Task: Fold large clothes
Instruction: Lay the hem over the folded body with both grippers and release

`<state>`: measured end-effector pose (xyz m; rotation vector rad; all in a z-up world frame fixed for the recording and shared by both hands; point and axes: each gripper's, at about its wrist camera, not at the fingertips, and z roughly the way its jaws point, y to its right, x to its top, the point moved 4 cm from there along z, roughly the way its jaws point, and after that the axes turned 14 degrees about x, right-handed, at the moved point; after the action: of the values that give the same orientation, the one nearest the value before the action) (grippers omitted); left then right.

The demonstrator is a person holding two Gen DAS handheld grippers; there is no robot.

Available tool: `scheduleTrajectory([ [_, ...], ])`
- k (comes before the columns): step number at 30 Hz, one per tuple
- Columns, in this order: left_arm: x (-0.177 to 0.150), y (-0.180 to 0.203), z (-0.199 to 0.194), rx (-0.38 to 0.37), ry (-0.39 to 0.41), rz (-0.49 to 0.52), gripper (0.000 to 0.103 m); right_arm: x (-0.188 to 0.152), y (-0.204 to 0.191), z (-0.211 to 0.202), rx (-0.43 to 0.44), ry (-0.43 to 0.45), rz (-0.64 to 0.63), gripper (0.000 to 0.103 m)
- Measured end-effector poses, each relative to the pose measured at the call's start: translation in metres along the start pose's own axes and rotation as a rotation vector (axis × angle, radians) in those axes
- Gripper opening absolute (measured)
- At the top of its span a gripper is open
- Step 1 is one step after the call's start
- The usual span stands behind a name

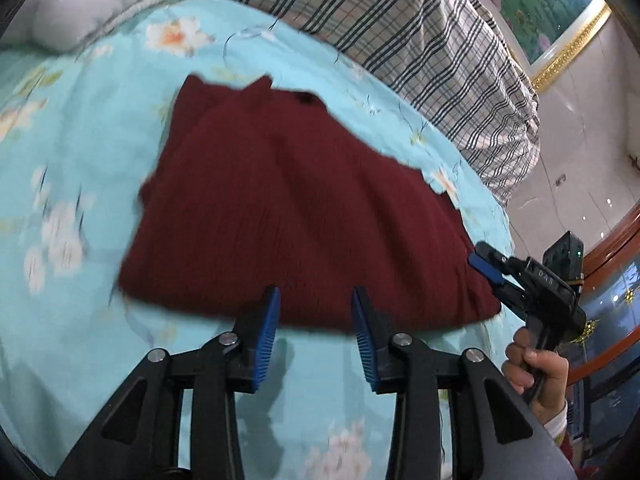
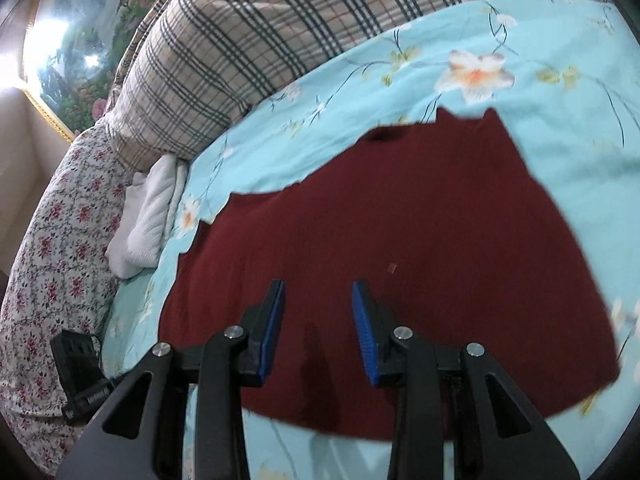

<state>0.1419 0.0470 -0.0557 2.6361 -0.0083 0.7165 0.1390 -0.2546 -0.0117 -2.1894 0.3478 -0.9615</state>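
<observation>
A dark red garment lies folded flat on the light blue flowered bedspread. In the left wrist view my left gripper hovers at the garment's near edge, open, with nothing between its blue pads. My right gripper shows at the garment's right corner, held by a hand. In the right wrist view the right gripper is open above the near part of the red garment, and its pads hold nothing.
A plaid quilt is piled along the bed's far side. A white cloth and a flowered pillow lie at the left, with a black device beside them. A gold-framed painting hangs behind.
</observation>
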Motion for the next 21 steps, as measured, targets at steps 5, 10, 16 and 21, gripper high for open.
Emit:
scheduleTrajectory([
  [5, -0.018, -0.017, 0.001, 0.005, -0.022, -0.071, 0.049, -0.013, -0.007, 0.003, 0.017, -0.004, 0.017, 0.036],
  [10, -0.011, -0.028, 0.012, 0.014, -0.024, -0.141, 0.06, -0.019, -0.017, 0.011, 0.032, -0.025, 0.003, 0.036],
  [16, 0.014, -0.039, 0.033, 0.005, 0.029, -0.282, 0.063, -0.018, -0.036, 0.036, 0.057, -0.068, -0.036, 0.035],
  [21, 0.034, -0.038, 0.049, 0.059, 0.086, -0.329, 0.06, -0.007, -0.054, 0.07, 0.077, -0.11, -0.094, 0.029],
])
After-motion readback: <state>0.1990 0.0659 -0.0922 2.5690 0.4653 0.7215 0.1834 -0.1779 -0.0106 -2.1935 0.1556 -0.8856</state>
